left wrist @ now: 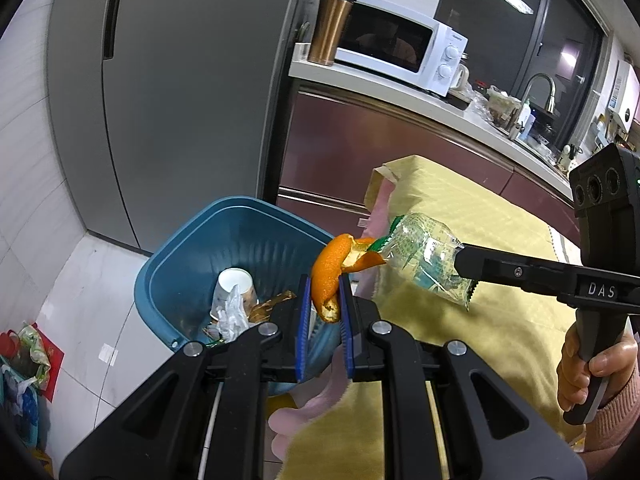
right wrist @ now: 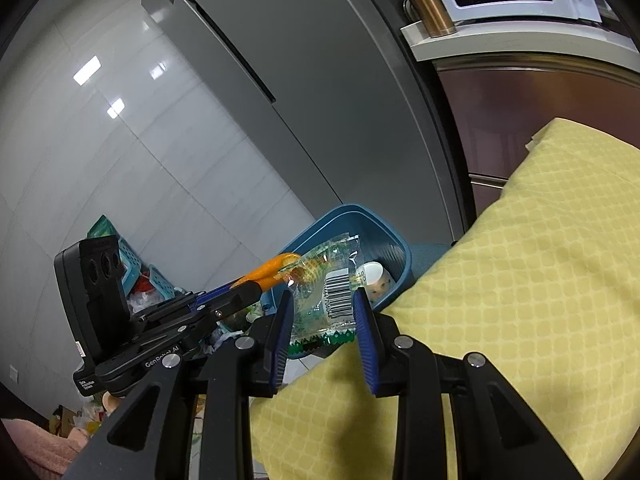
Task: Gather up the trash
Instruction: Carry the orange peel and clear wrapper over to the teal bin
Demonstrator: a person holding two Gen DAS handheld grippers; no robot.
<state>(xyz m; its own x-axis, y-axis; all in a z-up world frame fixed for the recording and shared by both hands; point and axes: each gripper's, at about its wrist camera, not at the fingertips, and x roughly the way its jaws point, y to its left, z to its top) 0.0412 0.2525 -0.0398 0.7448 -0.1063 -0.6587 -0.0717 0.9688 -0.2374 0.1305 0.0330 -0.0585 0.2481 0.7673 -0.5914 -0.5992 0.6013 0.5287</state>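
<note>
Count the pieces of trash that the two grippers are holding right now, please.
2. The orange peel sits between the left gripper fingers. The clear wrapper sits between the right gripper fingers. Both hang near the blue bin.

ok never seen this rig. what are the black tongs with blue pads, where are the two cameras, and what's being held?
There is no robot here: a person carries a handheld two-finger gripper in each hand, and each has a fisheye camera looking forward along its fingers.

The left camera shows the left gripper shut on an orange peel. At the right edge you see the person's hand around the other tool's handle.

The right camera shows the right gripper shut on a clear plastic wrapper with a barcode.

Both are near a blue bin standing on the floor, which already holds a paper cup and scraps. Beside it is a surface under a yellow cloth, bare where visible. Behind are a grey fridge and a microwave.
</note>
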